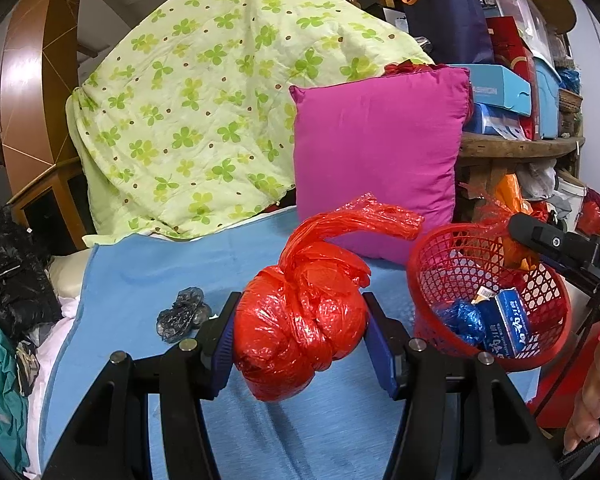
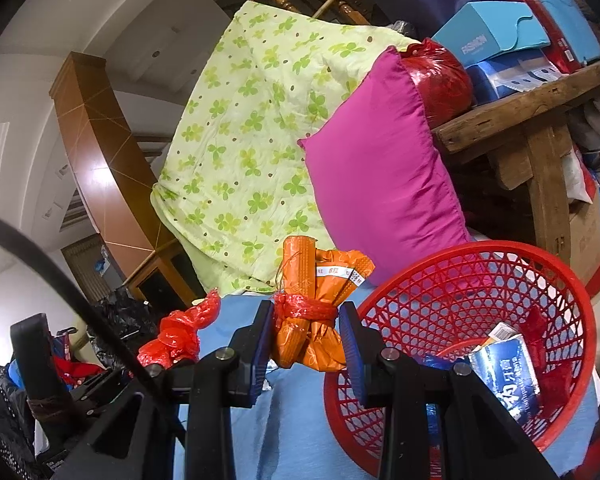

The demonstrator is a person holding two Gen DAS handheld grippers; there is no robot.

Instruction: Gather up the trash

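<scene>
Bed first: your work area is a blue sheet (image 1: 148, 264), with a clover-print quilt (image 1: 188, 100) heaped at 11 o'clock and a magenta pillow (image 1: 380, 152) propped upright at 12.

Red mesh basket (image 1: 440, 276) sits at 3 o'clock in the left wrist view, on the sheet just right of the pillow. It already holds a blue carton (image 1: 508, 328) and a crumpled blue wrapper (image 1: 460, 320), so some trash is collected.

Your left claw (image 1: 300, 332) is pinching the knotted red plastic bag (image 1: 300, 328), pads pressed into both sides of its round body. The bag hangs just clear of the sheet at 6 o'clock, close left of the basket. Long axis runs near vertical; the twisted tail rises from the knot and bends over toward 2 o'clock.

Your right claw (image 2: 304, 336) is pinching the orange wrapper bundle (image 2: 312, 308) at its red tie, just left of the basket rim. Long axis upright, leaning slightly; the rolled end points to 12 o'clock.

Smallest: a dark grey crumpled bag (image 1: 184, 316) lies loose on the sheet at 9 o'clock, untouched.

Judgement: roughly midway. Two pieces are in hand but not dropped, and one is left on the sheet.
</scene>
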